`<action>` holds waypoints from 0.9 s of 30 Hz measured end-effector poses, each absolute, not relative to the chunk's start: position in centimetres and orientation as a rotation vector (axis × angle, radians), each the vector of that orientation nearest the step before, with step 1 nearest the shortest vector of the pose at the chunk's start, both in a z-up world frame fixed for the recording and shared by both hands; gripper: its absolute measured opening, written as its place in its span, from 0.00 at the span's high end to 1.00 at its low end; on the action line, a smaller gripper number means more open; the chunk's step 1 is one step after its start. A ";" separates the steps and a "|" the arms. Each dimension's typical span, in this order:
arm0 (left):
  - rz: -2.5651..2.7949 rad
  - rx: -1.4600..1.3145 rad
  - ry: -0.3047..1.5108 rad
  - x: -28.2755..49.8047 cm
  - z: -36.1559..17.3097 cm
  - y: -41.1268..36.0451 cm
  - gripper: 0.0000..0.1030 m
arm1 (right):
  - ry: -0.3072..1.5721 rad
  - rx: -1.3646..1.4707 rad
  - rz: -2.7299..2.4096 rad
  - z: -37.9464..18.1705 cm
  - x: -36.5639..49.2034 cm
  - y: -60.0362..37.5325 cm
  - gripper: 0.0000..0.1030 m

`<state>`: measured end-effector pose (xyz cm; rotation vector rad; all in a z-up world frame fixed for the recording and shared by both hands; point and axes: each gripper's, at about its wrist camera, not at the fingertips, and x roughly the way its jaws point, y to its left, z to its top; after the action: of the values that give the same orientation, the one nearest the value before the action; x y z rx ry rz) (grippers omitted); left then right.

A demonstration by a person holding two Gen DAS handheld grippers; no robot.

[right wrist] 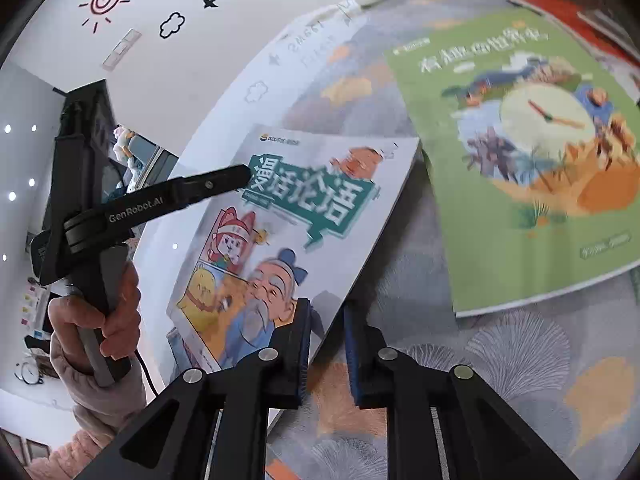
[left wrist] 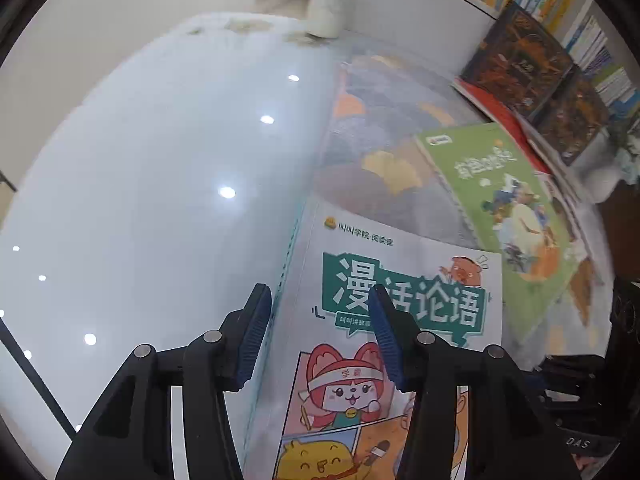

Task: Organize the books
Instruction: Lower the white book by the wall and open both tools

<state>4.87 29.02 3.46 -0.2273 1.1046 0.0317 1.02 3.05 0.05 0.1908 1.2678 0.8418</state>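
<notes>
While the white comic book lies on the patterned cloth with its spine side jutting out past the edge of the worktop, both grippers work at it from opposite ends. The left gripper straddles the book's spine edge, one blue finger outside the spine and the other over the cover; the fingers stand apart and do not press on the book. From the right wrist view, a hand in a fuzzy pink sleeve holds that tool by its handle. The right gripper has its fingers drawn nearly together at the book's lower corner; whether they pinch the cover cannot be told. A green picture book lies flat on the cloth just beside the comic book, and dark-covered books lean against a row of shelved books behind it. A blue-lidded bottle stands at the far end.
</notes>
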 end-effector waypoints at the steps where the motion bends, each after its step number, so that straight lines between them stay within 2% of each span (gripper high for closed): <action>1: 0.055 -0.213 1.091 4.7 3.8 28.9 0.53 | 1.266 0.191 0.848 0.3 0.9 2.8 0.84; 3: 0.100 -0.166 1.049 3.8 5.2 28.3 0.51 | 1.246 0.193 0.843 1.1 0.8 2.4 0.84; 4: 0.104 -0.145 1.031 3.4 5.9 27.8 0.44 | 1.221 0.190 0.824 1.8 0.5 1.4 0.83; 5: 0.102 -0.130 1.016 3.1 6.5 27.2 0.32 | 1.208 0.181 0.805 2.2 0.2 0.7 0.74; 6: 0.094 -0.115 0.994 2.7 7.2 26.4 0.26 | 1.185 0.172 0.780 2.8 -0.1 -0.2 0.68; 7: 0.083 -0.102 0.974 2.3 7.7 25.5 0.19 | 1.147 0.178 0.756 3.4 -0.6 -1.5 0.54; 8: 0.056 -0.081 0.947 1.7 8.4 23.8 0.17 | 1.118 0.190 0.734 3.9 -0.9 -2.6 0.43; 9: 0.031 -0.067 0.936 1.4 8.7 22.4 0.16 | 1.093 0.202 0.705 4.2 -1.3 -3.8 0.41; 14: -0.136 -0.073 0.910 0.5 8.7 13.9 0.07 | 1.019 0.223 0.498 5.3 -3.3 -11.6 0.38; 17: -0.174 -0.038 0.895 0.4 7.5 8.4 0.06 | 0.971 0.209 0.348 5.4 -4.6 -16.9 0.31; 23: -0.201 0.046 0.975 0.9 2.7 -1.1 0.06 | 0.954 0.243 0.195 3.4 -5.7 -24.1 0.31; 27: -0.079 0.131 0.956 1.9 0.6 -4.1 0.03 | 0.861 0.112 0.056 3.0 -5.8 -25.7 0.31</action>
<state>1.89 -4.13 0.56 0.1307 0.9564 -0.0793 -5.78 -25.69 3.00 0.1116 0.8613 0.0560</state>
